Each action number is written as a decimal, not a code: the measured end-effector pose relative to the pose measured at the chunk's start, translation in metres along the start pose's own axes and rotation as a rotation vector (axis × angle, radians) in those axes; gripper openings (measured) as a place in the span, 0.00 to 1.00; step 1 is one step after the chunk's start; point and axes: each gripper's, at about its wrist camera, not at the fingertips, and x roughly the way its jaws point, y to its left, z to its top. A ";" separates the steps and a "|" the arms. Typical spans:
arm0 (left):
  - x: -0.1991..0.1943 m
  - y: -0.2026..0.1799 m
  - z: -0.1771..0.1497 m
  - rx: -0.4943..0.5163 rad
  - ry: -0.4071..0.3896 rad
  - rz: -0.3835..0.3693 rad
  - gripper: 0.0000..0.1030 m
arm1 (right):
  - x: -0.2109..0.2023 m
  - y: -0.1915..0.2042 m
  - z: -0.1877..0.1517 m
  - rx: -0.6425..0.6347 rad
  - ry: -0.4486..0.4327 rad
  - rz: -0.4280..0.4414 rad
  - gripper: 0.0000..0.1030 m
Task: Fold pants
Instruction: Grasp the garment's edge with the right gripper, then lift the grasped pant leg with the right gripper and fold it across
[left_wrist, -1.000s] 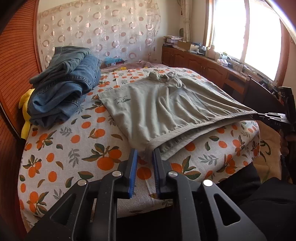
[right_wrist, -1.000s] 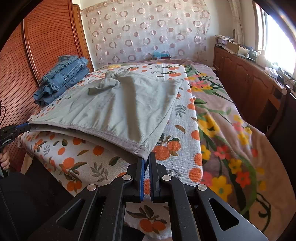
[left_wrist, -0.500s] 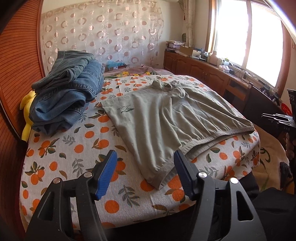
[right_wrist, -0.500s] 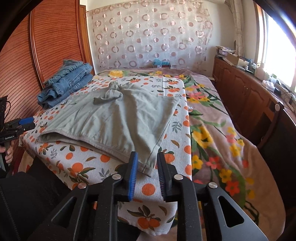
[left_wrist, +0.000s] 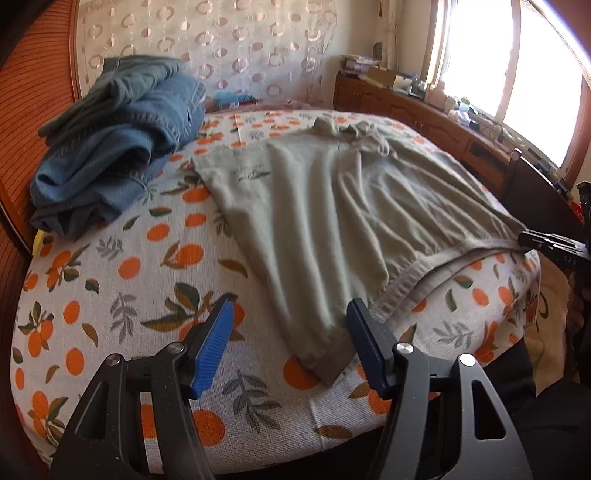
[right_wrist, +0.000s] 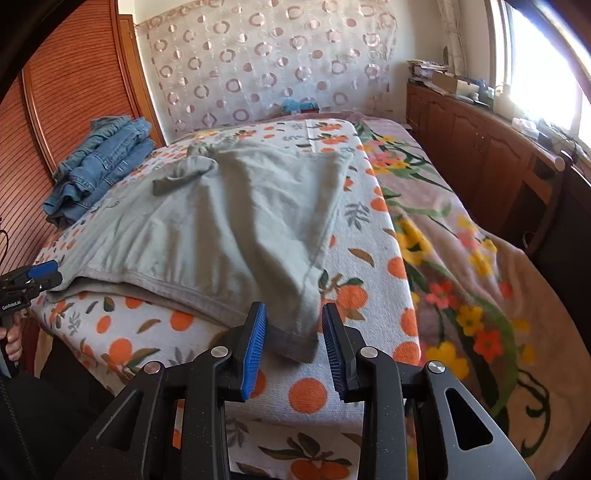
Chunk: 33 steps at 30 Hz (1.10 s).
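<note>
Grey-green pants (left_wrist: 325, 221) lie folded flat on the orange-print cloth (left_wrist: 110, 280) on the bed; they also show in the right wrist view (right_wrist: 229, 229). My left gripper (left_wrist: 290, 339) is open, its blue pads either side of the pants' near left corner, holding nothing. My right gripper (right_wrist: 293, 332) is open around the near right corner of the pants, not gripping it. Each gripper shows at the edge of the other's view, the right one (left_wrist: 546, 245) and the left one (right_wrist: 33, 277).
A pile of folded blue jeans (left_wrist: 118, 140) sits at the back left of the bed, also in the right wrist view (right_wrist: 99, 166). A floral blanket (right_wrist: 461, 251) covers the bed's right side. A wooden cabinet (right_wrist: 480, 147) runs under the window. A slatted wooden headboard (right_wrist: 62, 107) is at left.
Both grippers, shut on the pants' near corners a second ago, have opened and let go. The pants now lie loose on the bed.
</note>
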 end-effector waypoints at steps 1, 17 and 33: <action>0.001 0.000 -0.002 0.003 0.004 0.003 0.63 | 0.000 -0.002 -0.001 0.004 0.004 -0.007 0.31; -0.007 0.009 -0.008 0.003 -0.016 0.024 0.63 | -0.004 0.000 0.013 -0.029 -0.004 0.064 0.08; -0.049 0.046 -0.005 -0.071 -0.126 0.081 0.63 | -0.009 0.166 0.089 -0.313 -0.134 0.378 0.06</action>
